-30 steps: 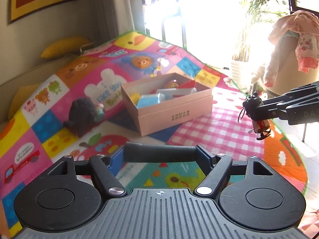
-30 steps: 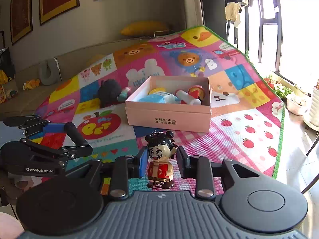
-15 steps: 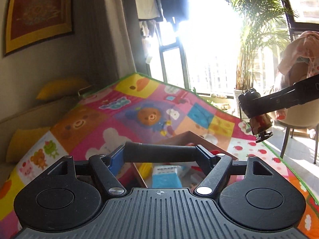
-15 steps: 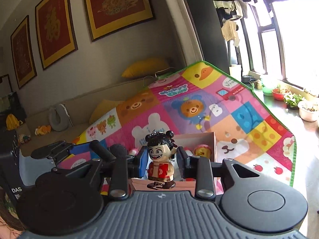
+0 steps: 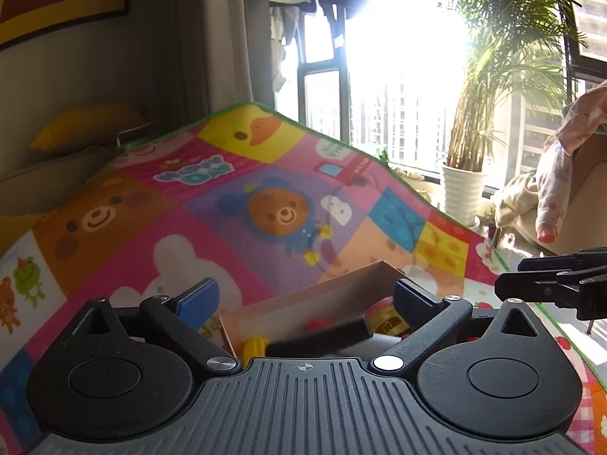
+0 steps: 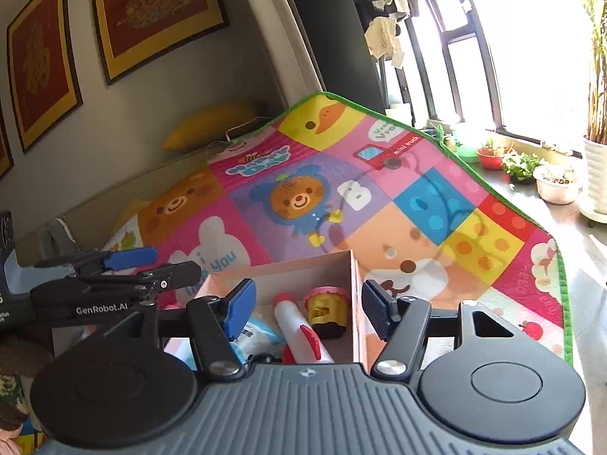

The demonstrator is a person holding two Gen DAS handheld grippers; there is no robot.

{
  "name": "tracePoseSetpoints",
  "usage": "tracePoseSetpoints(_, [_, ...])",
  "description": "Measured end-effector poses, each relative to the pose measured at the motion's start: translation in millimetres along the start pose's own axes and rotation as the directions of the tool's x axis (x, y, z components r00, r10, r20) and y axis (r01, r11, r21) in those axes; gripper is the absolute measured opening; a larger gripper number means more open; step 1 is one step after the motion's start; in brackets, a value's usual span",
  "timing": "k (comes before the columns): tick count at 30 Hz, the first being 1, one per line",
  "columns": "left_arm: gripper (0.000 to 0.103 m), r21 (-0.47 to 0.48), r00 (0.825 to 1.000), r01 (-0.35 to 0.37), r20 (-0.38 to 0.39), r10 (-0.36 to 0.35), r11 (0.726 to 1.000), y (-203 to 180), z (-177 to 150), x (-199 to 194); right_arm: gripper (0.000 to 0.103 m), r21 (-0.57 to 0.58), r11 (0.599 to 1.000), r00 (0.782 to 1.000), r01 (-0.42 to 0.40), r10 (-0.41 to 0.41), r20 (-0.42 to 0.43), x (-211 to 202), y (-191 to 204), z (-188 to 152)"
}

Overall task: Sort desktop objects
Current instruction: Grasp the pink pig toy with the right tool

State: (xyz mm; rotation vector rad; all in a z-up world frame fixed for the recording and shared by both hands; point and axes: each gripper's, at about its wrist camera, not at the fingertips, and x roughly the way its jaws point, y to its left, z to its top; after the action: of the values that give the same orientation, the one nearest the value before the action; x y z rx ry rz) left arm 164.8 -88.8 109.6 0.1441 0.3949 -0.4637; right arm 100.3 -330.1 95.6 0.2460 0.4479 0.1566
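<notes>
Both grippers hang over the open pink cardboard box (image 5: pixel 341 290) on the cartoon play mat (image 5: pixel 159 227). My left gripper (image 5: pixel 303 297) is opening wide. A black cylinder (image 5: pixel 318 337) shows blurred below the jaws, free of the pads, over the box. My right gripper (image 6: pixel 307 305) is opening too, with nothing between its blue pads (image 6: pixel 239 305). Inside the box (image 6: pixel 280 271) lie a white marker with a red cap (image 6: pixel 297 326), a yellow and pink roll (image 6: pixel 328 303) and a blue pack (image 6: pixel 258 335). The figurine is out of sight.
The left gripper (image 6: pixel 151 265) shows at the left of the right wrist view, the right gripper (image 5: pixel 531 282) at the right edge of the left wrist view. A sofa with a yellow cushion (image 6: pixel 216 123) stands behind the mat. Potted plants (image 6: pixel 523 165) line the window.
Both grippers came forward over the box. The left jaws spread and let go of the black cylinder; the right jaws spread and the figurine is gone from between them.
</notes>
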Motion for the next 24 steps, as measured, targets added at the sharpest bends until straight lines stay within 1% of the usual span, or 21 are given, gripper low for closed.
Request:
tracePoseSetpoints(2, [0.100,-0.024,0.999,-0.026,-0.026,0.026,0.999,8,-10,-4,0.063,-0.021,0.999,0.999,0.035,-0.035,-0.001,2,0,-5])
tracePoseSetpoints(4, [0.100,-0.027,0.997,-0.060,-0.039,0.059,0.998,18,-27,-20,0.064,-0.049,0.997,0.999,0.053,-0.053,-0.003,3,2,-10])
tracePoseSetpoints(6, [0.101,-0.037,0.993,-0.111,-0.055,0.109,0.993,32,-49,-41,0.066,-0.074,0.995,0.998,0.065,-0.065,-0.005,4,7,-12])
tracePoseSetpoints(8, [0.102,-0.071,0.984,-0.159,-0.087,0.153,0.985,47,-71,-58,0.067,-0.098,0.993,0.998,0.063,-0.064,-0.011,7,16,-13])
tracePoseSetpoints(9, [0.102,-0.095,0.977,-0.195,-0.113,0.184,0.976,58,-84,-67,0.069,-0.107,0.993,0.998,0.059,-0.061,-0.017,9,21,-12])
tracePoseSetpoints(11, [0.102,-0.135,0.955,-0.271,-0.166,0.248,0.953,75,-107,-79,0.070,-0.129,0.991,0.999,0.038,-0.042,-0.029,14,39,-12])
tracePoseSetpoints(12, [0.102,-0.157,0.945,-0.298,-0.190,0.268,0.942,84,-117,-84,0.071,-0.142,0.990,0.999,0.021,-0.027,-0.036,17,48,-12])
tracePoseSetpoints(14, [0.103,-0.208,0.931,-0.333,-0.228,0.285,0.920,98,-135,-93,0.073,-0.176,0.984,0.999,-0.013,0.004,-0.052,23,70,-15])
tracePoseSetpoints(15, [0.103,-0.231,0.927,-0.343,-0.238,0.289,0.911,103,-143,-99,0.073,-0.201,0.979,0.998,-0.032,0.020,-0.063,27,85,-16])
tracePoseSetpoints(17, [0.103,-0.252,0.923,-0.359,-0.240,0.301,0.899,110,-154,-107,0.073,-0.257,0.964,0.995,-0.071,0.050,-0.088,35,117,-21])
tracePoseSetpoints(19, [0.103,-0.261,0.920,-0.373,-0.226,0.319,0.890,114,-161,-112,0.073,-0.306,0.945,0.989,-0.119,0.086,-0.121,45,148,-24])
tracePoseSetpoints(20, [0.103,-0.284,0.923,-0.369,-0.219,0.315,0.885,117,-162,-114,0.073,-0.318,0.937,0.984,-0.144,0.103,-0.143,51,162,-23])
tracePoseSetpoints(21, [0.103,-0.311,0.931,-0.354,-0.203,0.303,0.882,120,-163,-118,0.070,-0.321,0.932,0.979,-0.167,0.117,-0.170,58,176,-21])
tracePoseSetpoints(22, [0.103,-0.324,0.936,-0.346,-0.186,0.299,0.881,121,-164,-120,0.068,-0.313,0.930,0.971,-0.192,0.132,-0.202,67,189,-18])
tracePoseSetpoints(23, [0.103,-0.332,0.939,-0.340,-0.175,0.296,0.880,121,-165,-122,0.063,-0.296,0.931,0.962,-0.212,0.146,-0.232,77,200,-14])
tracePoseSetpoints(24, [0.103,-0.337,0.942,-0.332,-0.164,0.292,0.881,120,-165,-123,0.061,-0.277,0.935,0.954,-0.222,0.150,-0.258,88,210,-9])
